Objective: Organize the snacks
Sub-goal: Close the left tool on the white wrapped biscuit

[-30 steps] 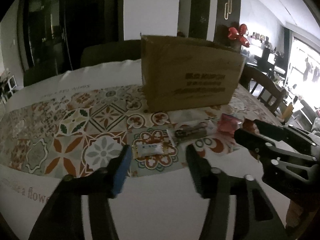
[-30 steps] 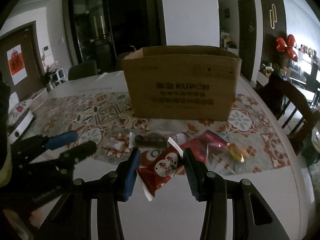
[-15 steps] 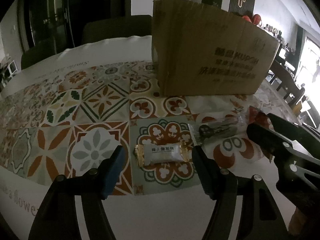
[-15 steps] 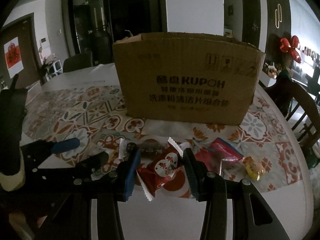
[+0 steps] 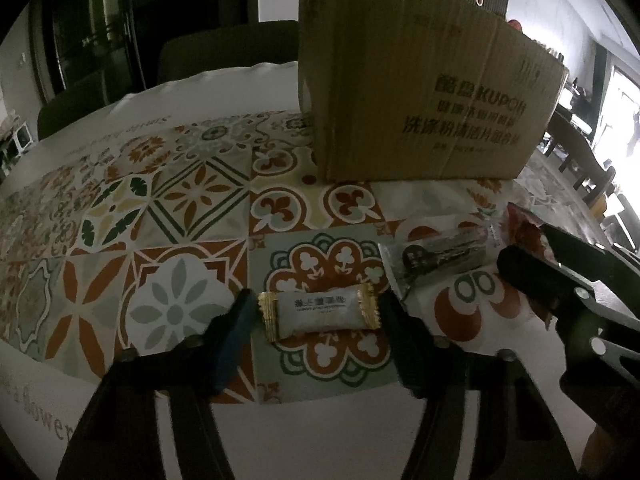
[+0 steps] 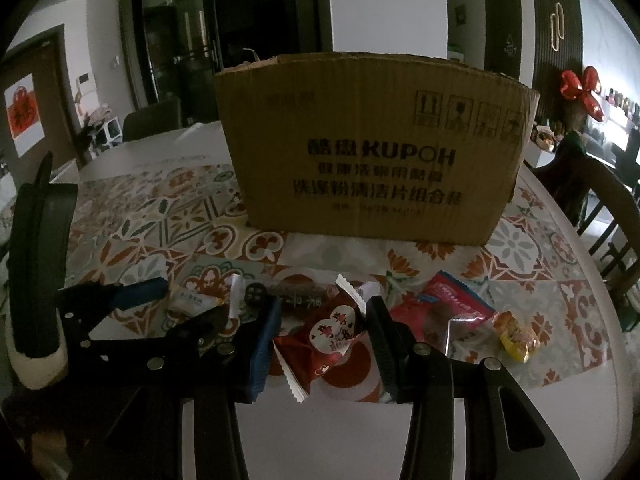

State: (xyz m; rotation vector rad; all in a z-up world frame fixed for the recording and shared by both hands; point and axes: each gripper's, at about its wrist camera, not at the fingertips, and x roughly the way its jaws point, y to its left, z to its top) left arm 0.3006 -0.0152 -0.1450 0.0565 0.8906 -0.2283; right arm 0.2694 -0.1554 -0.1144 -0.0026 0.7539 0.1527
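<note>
A white candy with gold ends lies on the patterned tablecloth. My left gripper straddles it and its jaws are closing, the fingertips just at the wrapper's ends. The right wrist view shows this candy between the left gripper's fingers. My right gripper is shut on a red snack packet with a white heart label, low over the table. In the left wrist view the right gripper comes in from the right. An open cardboard box stands behind the snacks.
A dark snack bar in clear wrap lies right of the white candy. A pink packet and a small yellow candy lie to the right. A wooden chair stands at the table's right edge.
Both grippers came forward and down toward the table, so the box looms larger. The left jaws settled around the white candy and narrowed. The right gripper kept the red packet.
</note>
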